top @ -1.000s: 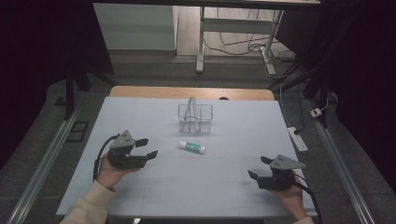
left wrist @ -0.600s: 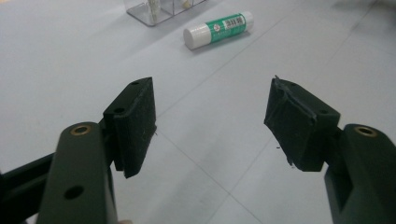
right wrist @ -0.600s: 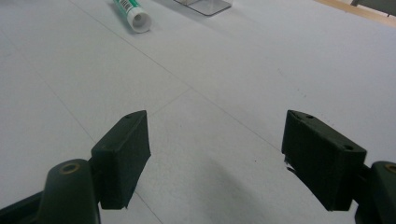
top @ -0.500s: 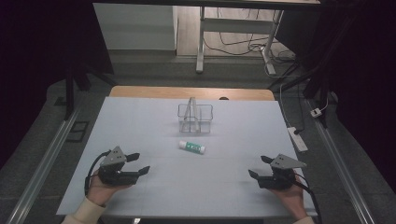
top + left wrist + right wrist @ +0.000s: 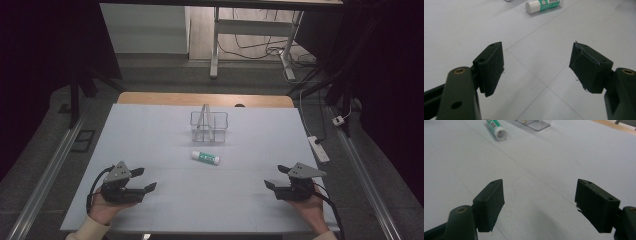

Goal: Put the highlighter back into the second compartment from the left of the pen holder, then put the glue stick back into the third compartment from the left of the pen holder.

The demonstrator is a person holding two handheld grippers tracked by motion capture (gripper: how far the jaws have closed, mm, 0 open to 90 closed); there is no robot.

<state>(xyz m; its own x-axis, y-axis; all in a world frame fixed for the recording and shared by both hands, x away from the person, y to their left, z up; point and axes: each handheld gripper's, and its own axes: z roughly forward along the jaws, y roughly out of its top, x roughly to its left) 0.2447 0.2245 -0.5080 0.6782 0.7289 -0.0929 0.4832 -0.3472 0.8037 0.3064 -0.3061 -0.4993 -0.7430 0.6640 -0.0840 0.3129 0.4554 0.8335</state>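
Waiting low in the frame, we keep both the left gripper (image 5: 141,180), its jaws just widened, and the right gripper (image 5: 277,176) gaping and empty, so next probably comes reaching centre-frame for the glue stick (image 5: 205,157) below the clear rack (image 5: 208,126).

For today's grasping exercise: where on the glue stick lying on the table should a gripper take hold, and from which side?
Probably grip the glue stick around its green middle, coming down from above with the jaws across its short width. It lies flat on its side, clear of the clear organiser, so its round flanks are free; gripping end to end would likely be too long.

glue stick (image 5: 205,157): glossy plastic | organizer (image 5: 209,126): clear plastic | table (image 5: 150,130): matt white
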